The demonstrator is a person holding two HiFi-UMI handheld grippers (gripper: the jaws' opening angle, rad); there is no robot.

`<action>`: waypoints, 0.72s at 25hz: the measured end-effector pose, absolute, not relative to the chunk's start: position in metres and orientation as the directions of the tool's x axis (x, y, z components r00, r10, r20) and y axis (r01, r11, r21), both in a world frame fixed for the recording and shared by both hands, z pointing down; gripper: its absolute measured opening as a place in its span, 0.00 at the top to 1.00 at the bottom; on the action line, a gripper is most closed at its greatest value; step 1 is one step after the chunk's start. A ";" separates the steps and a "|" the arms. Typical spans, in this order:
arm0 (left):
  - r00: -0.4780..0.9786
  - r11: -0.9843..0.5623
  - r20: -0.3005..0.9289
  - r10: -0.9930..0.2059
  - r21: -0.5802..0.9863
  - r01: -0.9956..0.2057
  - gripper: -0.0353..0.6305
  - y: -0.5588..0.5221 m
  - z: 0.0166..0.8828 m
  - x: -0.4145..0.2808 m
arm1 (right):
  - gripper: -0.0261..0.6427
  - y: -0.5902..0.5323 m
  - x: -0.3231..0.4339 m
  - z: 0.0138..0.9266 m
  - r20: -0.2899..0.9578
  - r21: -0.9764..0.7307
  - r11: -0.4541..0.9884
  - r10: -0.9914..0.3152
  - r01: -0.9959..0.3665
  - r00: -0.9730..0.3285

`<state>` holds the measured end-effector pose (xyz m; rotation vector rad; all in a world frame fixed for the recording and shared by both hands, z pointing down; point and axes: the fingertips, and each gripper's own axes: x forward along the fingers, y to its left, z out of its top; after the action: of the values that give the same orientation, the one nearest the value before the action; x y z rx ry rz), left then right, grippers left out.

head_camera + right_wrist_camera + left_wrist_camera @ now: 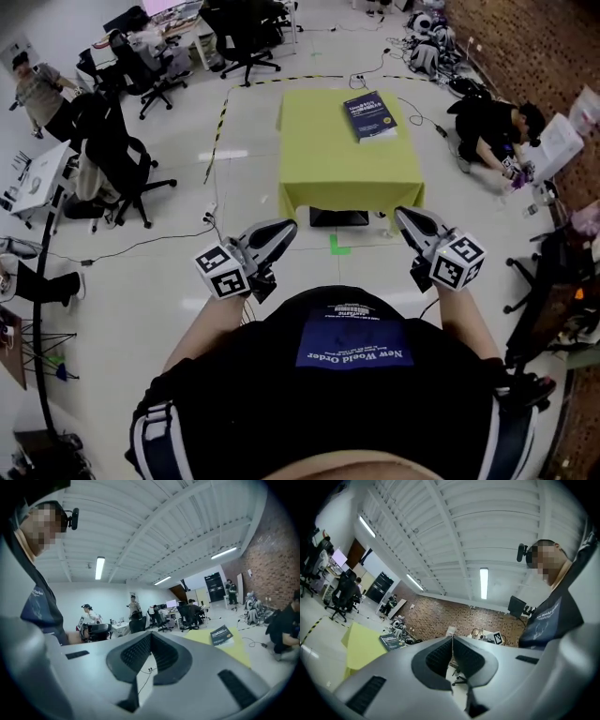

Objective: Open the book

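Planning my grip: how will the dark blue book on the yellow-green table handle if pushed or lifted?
The thick dark blue book lies flat, so it likely won't tip or roll. Its thickness suggests some weight. Pushed, it may bunch the yellow-green tablecloth.

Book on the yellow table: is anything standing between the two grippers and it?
Nothing visible does. The closed book lies far right on the yellow table. The left gripper and right gripper, both shut and empty, are short of its near edge, with only floor and bare table between.

White tiled floor, brick wall, office chairs
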<state>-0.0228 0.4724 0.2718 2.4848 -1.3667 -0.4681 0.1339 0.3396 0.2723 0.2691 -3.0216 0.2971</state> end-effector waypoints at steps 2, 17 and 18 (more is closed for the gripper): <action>0.524 -0.540 -0.155 -0.838 0.375 -0.753 0.94 0.457 0.271 -0.049 | 0.98 0.332 0.109 0.272 0.101 -0.196 0.960 -0.182 -0.199 -0.978; 0.500 -0.500 -0.109 -0.859 0.387 -0.775 0.94 0.255 0.280 -0.074 | 0.98 0.124 0.076 0.293 0.116 -0.237 0.959 -0.132 -0.157 -0.984; 0.486 -0.486 -0.105 -0.868 0.384 -0.785 0.94 0.239 0.278 -0.072 | 0.98 0.107 0.072 0.292 0.119 -0.240 0.962 -0.105 -0.131 -0.987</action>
<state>-0.0722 0.2390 0.2776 2.4507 -1.4013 -0.4154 0.0717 0.1067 0.2920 0.1808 -3.0073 0.3789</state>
